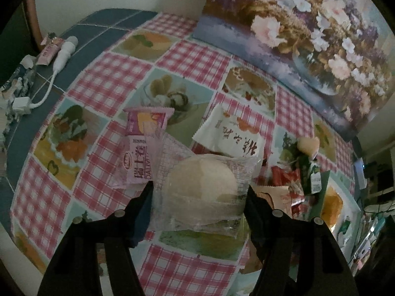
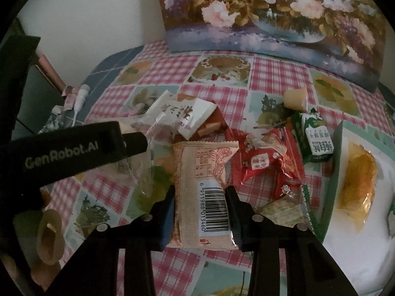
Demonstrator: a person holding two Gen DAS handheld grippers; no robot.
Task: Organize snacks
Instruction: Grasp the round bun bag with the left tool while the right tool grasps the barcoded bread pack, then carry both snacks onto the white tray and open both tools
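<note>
My left gripper (image 1: 200, 190) is shut on a clear packet holding a round pale bun (image 1: 201, 185), held above the checked tablecloth. A pink wafer-roll packet (image 1: 142, 145) and a white snack packet (image 1: 227, 133) lie just beyond it. My right gripper (image 2: 200, 193) is shut on a beige packet with a barcode (image 2: 200, 192). Red packets (image 2: 266, 162), a white packet (image 2: 182, 111) and a green milk carton (image 2: 313, 135) lie ahead of it. The left gripper's body (image 2: 74, 150) crosses the left of the right wrist view.
A flower painting (image 2: 271, 14) leans on the wall at the table's back edge. A tray (image 2: 335, 162) with a yellow pastry (image 2: 358, 182) stands at the right. A white cable and small packets (image 1: 59, 54) lie on the blue cloth at the far left.
</note>
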